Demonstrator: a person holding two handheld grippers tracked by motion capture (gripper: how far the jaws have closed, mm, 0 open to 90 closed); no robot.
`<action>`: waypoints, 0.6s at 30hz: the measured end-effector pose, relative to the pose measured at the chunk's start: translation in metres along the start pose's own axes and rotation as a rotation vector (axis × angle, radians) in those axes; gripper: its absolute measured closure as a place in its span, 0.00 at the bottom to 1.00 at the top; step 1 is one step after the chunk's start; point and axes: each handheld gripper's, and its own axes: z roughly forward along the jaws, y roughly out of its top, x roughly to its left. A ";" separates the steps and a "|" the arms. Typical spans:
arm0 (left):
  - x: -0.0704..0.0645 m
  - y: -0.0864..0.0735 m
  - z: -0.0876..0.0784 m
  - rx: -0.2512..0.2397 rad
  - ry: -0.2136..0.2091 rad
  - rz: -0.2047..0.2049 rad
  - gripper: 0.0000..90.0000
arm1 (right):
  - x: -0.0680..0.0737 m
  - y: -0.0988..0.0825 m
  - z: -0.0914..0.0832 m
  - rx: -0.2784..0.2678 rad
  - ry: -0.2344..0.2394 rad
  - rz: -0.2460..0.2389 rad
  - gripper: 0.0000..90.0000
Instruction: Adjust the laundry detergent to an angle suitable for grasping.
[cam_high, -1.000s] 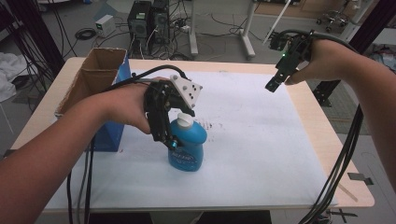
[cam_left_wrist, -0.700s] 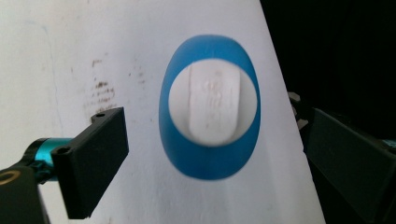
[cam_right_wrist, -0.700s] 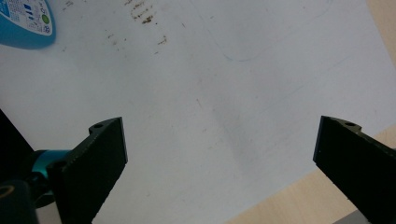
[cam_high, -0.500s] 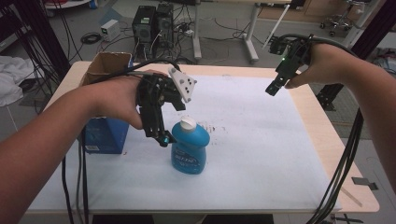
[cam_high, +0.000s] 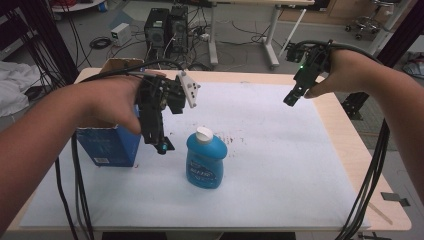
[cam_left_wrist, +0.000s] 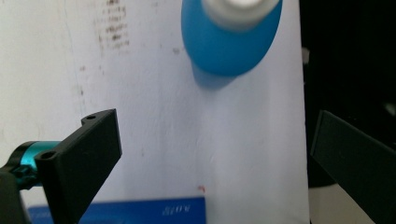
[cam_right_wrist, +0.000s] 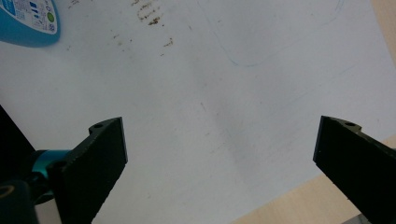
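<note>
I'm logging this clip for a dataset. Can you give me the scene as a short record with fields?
surface: white sheet on a table
bottle: blue, white cap, upright
box: blue carton, left of bottle
left gripper: jaws just opened, nothing between them, beside the bottle
right gripper: open, empty, raised over the far right

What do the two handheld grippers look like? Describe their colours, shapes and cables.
The left gripper is black, with a teal collar near its tip and a grey three-cornered plate with small holes on top. Black cables trail from it. The right gripper is black too, with a small green light and black cables. Both have flat, rectangular black jaws. The forearms are bare, without sleeves.
</note>
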 end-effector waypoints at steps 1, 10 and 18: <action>0.000 -0.001 -0.002 0.020 -0.003 -0.016 0.02 | 0.001 0.001 0.000 0.002 -0.001 0.004 0.02; 0.002 -0.003 -0.006 0.123 0.001 -0.055 0.02 | 0.002 0.005 -0.001 0.002 0.002 -0.010 0.02; 0.013 -0.007 -0.005 0.150 0.016 -0.086 0.02 | 0.003 0.016 0.000 -0.002 0.025 -0.047 0.02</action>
